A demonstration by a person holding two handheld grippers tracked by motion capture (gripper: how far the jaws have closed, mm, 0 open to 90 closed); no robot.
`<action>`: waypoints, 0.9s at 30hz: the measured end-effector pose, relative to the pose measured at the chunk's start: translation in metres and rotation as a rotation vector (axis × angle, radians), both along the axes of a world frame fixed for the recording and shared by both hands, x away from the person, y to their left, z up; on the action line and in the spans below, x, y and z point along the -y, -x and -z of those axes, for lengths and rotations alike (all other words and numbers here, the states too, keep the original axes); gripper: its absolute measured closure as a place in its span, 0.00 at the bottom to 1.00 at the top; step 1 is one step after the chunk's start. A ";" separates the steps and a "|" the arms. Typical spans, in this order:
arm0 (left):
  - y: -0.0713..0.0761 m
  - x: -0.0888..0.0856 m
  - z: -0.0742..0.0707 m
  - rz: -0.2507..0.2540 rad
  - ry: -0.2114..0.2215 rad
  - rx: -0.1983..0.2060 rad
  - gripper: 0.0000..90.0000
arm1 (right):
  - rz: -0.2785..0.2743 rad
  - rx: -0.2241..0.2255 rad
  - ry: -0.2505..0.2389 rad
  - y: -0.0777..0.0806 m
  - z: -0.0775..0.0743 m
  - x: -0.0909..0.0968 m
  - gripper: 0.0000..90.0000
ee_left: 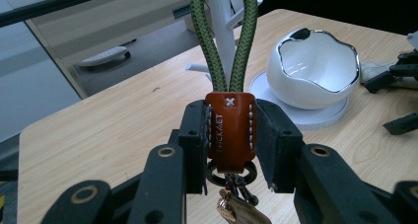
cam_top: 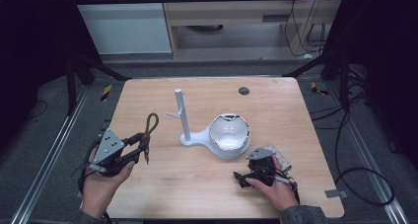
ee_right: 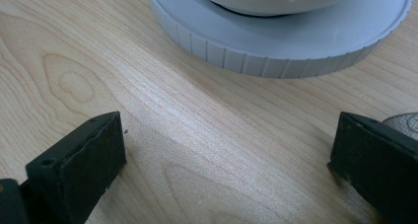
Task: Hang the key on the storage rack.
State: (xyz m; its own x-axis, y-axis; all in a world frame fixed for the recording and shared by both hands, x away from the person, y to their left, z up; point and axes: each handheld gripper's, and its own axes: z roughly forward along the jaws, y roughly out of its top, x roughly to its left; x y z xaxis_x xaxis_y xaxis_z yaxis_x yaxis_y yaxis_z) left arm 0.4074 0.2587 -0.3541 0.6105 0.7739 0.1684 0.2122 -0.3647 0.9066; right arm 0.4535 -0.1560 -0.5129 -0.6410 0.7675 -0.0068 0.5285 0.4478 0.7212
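Your left gripper (ee_left: 230, 140) is clamped on the brown leather tab (ee_left: 230, 135) of a keychain, both pads flat against its stitched sides, with the green cord loop (ee_left: 226, 41) standing up above the jaws and the ring and small metal charm (ee_left: 236, 211) dangling below. In the high view you hold it just above the table (cam_top: 162, 184), left of the white stand (cam_top: 183, 120), well apart from its post.

The step in hand looks like hanging the loop on that stand, probably on the short side peg (cam_top: 173, 115), though the peg is small and I can't tell its angle from here. Keep your grip low on the leather as it is, so the loop stays open and upright. Bring the loop in above the peg's tip, then lower it until the cord sits against the post before you let go. Watch that the dangling charm doesn't catch the white egg-shaped bowl (cam_top: 229, 135) on the stand's base.

Your right gripper (cam_top: 249, 177) rests spread wide and empty on the table, just in front of the ribbed base (ee_right: 276, 51). Use it to steady that base if the stand tips.
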 end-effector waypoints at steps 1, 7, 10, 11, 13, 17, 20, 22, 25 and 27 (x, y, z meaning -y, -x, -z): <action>0.000 0.001 -0.001 0.002 -0.005 0.002 0.74 | 0.000 0.000 0.000 0.000 0.000 0.000 0.00; -0.003 0.011 -0.005 0.017 -0.003 0.010 0.74 | 0.006 -0.002 -0.001 0.000 0.000 0.000 0.00; -0.007 0.018 -0.005 0.024 -0.007 0.007 0.73 | 0.006 -0.002 -0.001 0.001 0.000 0.000 0.00; -0.009 0.020 -0.005 0.027 -0.008 0.006 0.73 | 0.006 -0.001 0.000 0.001 0.000 0.000 0.00; -0.012 0.024 -0.004 0.030 -0.013 0.004 0.73 | 0.006 -0.002 -0.001 0.001 0.000 0.000 0.00; -0.018 0.032 -0.003 0.030 -0.020 -0.002 0.73 | 0.008 -0.005 -0.003 0.001 0.000 0.000 0.00; -0.022 0.037 -0.002 0.031 -0.026 -0.007 0.73 | 0.006 -0.003 -0.003 0.001 0.000 0.000 0.00; -0.025 0.040 -0.001 0.031 -0.028 -0.009 0.73 | 0.008 -0.004 -0.002 0.001 0.000 0.000 0.00; -0.029 0.045 0.001 0.031 -0.038 -0.013 0.73 | 0.007 -0.004 -0.002 0.001 0.000 0.000 0.00; -0.032 0.047 0.003 0.031 -0.041 -0.019 0.73 | 0.007 -0.003 -0.002 0.001 0.000 0.000 0.00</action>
State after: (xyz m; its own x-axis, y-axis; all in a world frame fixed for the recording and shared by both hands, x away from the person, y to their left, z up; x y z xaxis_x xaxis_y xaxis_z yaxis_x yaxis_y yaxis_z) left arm 0.4396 0.2114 -0.3574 0.6374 0.7473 0.1878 0.2169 -0.4080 0.8869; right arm 0.4525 -0.1560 -0.5128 -0.6353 0.7722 -0.0030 0.5343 0.4423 0.7203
